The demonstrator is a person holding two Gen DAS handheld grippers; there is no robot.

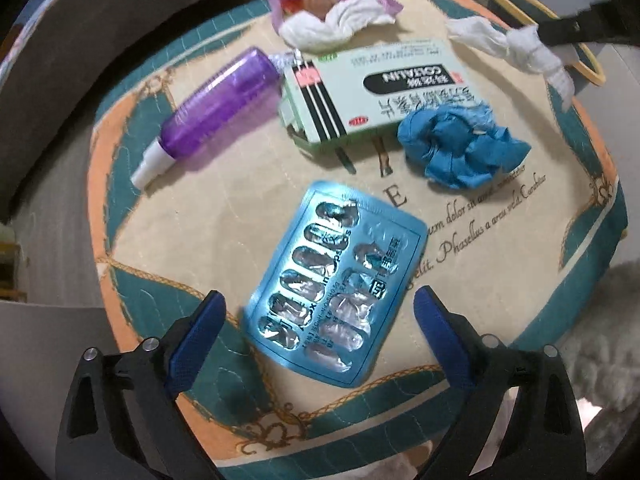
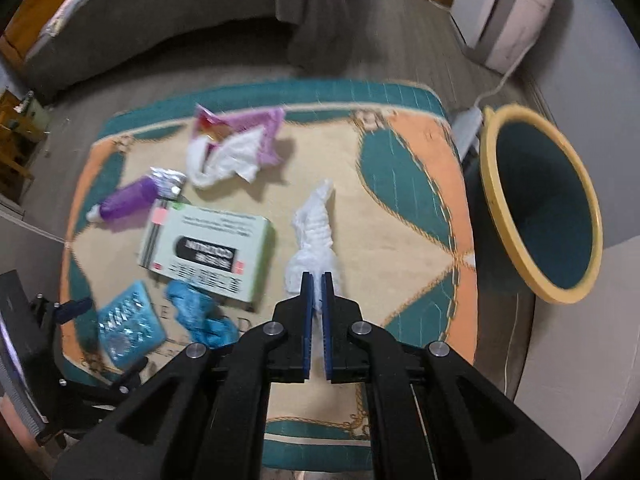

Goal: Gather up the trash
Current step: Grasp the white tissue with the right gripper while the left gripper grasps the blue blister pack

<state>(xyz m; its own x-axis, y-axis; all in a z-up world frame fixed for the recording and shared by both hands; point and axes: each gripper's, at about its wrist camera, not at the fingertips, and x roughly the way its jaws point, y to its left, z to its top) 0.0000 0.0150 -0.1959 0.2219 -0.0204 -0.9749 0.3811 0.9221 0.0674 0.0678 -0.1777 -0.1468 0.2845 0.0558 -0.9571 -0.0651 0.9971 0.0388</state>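
Looking down from the left wrist, the left gripper (image 1: 320, 320) is hanging with its jaws spread wide and empty, straddling the blue blister pack (image 1: 338, 284) on the patterned cushion (image 1: 192, 240), probably so the pads can close on its two long edges. The medicine box (image 1: 376, 88), purple spray bottle (image 1: 212, 112), crumpled blue wad (image 1: 460, 144) and pink wrapper (image 1: 332, 0) are lying farther off.

From the right wrist, the right gripper (image 2: 317, 284) is pinching one end of a twisted white tissue (image 2: 316, 224), jaws nearly closed, the rest trailing above the cushion. The yellow-rimmed bin (image 2: 540, 208) is standing just beside the cushion, seemingly the tissue's destination.
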